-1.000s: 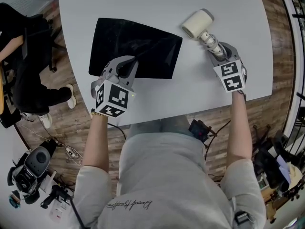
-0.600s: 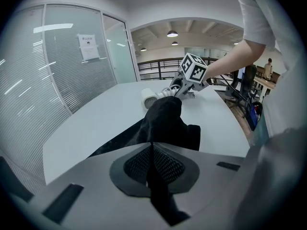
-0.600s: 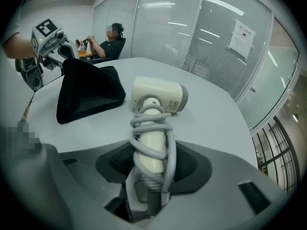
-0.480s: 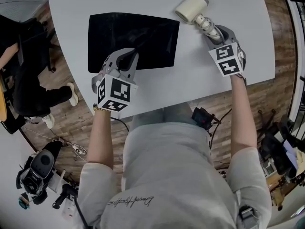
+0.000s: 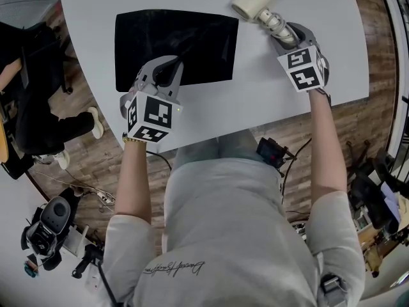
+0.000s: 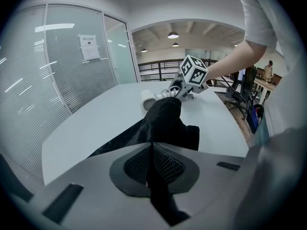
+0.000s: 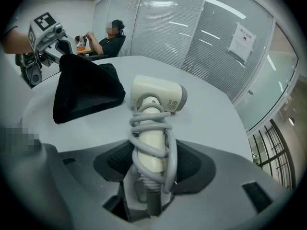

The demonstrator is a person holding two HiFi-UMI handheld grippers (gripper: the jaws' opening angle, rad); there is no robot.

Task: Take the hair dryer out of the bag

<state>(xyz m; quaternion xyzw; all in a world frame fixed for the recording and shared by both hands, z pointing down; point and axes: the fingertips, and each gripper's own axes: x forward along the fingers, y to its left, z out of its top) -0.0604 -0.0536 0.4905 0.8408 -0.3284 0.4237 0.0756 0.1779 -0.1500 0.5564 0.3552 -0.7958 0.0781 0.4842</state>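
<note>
A cream hair dryer [image 5: 257, 2] with its grey cord wound round the handle lies on the white table [image 5: 255, 88], clear of the bag. Its handle [image 7: 152, 143] sits between the jaws of my right gripper [image 5: 283, 34], which are opening; a gap shows beside the handle. The flat black bag [image 5: 185, 40] lies to the left. My left gripper [image 5: 168, 71] is shut on its near edge, and the cloth bunches up out of the pinch [image 6: 163, 123]. From the right gripper view the bag [image 7: 84, 90] lifts toward the left gripper [image 7: 45, 30].
The table's near edge runs just under both grippers. A person in black sits at the left [image 5: 25, 107], also in the right gripper view [image 7: 108, 37]. Camera gear lies on the wooden floor [image 5: 45, 226]. Glass walls [image 7: 201, 28] stand beyond the table.
The head view has shifted, so the table, bag and dryer sit higher in frame. Both grippers keep their places relative to the bag and the dryer.
</note>
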